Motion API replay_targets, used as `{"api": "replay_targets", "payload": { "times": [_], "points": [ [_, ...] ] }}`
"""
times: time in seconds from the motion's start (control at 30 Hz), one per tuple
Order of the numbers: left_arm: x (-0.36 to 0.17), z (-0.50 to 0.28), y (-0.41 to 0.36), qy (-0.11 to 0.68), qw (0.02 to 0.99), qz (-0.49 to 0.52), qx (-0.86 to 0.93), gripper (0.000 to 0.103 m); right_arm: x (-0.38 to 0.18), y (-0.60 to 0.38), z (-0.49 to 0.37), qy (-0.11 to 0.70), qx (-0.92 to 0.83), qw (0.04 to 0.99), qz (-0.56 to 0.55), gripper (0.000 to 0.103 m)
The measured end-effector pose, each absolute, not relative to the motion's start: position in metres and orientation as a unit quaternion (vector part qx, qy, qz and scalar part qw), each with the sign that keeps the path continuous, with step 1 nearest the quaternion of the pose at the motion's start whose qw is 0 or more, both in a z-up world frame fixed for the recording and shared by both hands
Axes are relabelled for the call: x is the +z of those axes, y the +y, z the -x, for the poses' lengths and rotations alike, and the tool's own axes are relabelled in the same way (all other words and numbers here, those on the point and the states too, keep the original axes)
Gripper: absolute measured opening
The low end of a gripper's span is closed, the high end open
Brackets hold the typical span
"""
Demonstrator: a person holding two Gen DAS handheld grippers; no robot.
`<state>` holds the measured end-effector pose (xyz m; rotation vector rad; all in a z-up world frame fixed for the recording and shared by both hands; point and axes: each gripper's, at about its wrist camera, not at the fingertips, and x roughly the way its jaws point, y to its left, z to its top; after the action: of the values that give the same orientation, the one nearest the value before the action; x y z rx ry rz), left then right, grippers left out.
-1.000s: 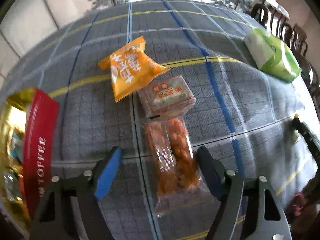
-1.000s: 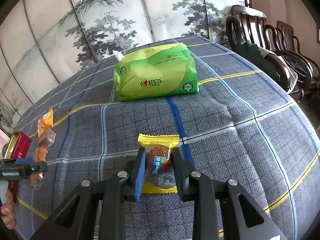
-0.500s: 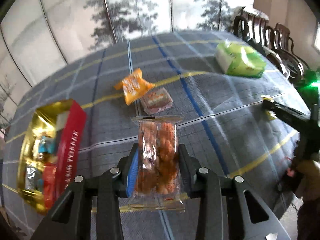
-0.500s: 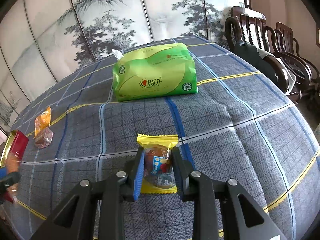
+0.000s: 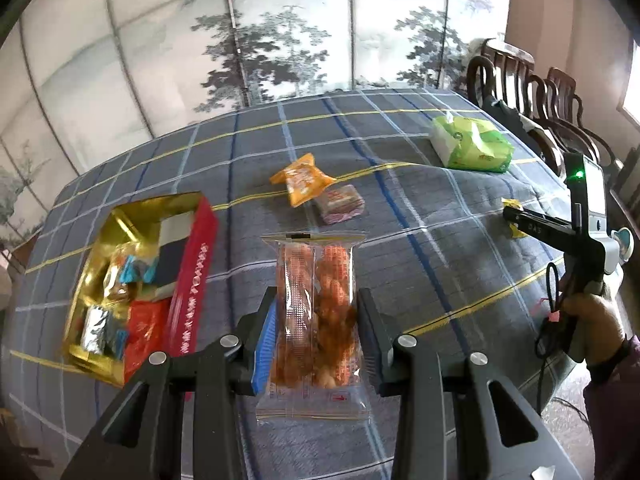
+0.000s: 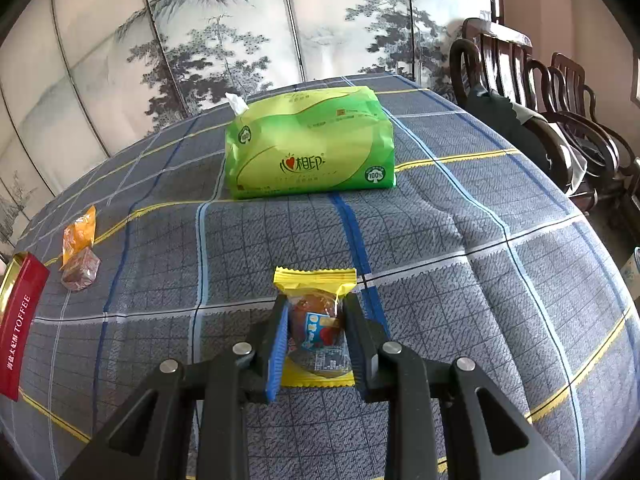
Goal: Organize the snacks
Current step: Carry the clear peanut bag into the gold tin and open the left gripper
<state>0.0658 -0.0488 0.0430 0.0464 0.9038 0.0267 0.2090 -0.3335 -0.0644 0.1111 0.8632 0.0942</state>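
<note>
- The red toffee box (image 5: 188, 292), at the left of the left view, already holds several wrapped snacks.
- The left claw (image 5: 316, 336) pinches a clear packet of orange snacks (image 5: 316, 312), raised above the surface (image 5: 440, 248).
- The right claw (image 6: 316, 336) pinches a yellow-edged packet (image 6: 316, 280) low over the cloth.
- Left to do: an orange packet (image 5: 302, 178) and a small pink packet (image 5: 340, 204) lie mid-frame, unboxed.

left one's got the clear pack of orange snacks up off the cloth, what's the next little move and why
Probably swing the left gripper leftward over the open red and gold toffee box. Its jaws already pinch the clear snack pack, and that box, already holding other wrapped snacks, sits just left of it on the table.
</note>
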Motion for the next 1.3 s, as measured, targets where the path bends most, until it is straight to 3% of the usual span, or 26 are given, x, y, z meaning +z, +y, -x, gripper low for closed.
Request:
{"api": "replay_targets", "payload": {
  "times": [1.3],
  "points": [
    [0.032, -0.051, 0.054, 0.465, 0.879, 0.063, 0.087, 0.034, -0.065, -0.327, -0.208, 0.420, 0.040, 0.906, -0.029, 0.032]
  ]
}}
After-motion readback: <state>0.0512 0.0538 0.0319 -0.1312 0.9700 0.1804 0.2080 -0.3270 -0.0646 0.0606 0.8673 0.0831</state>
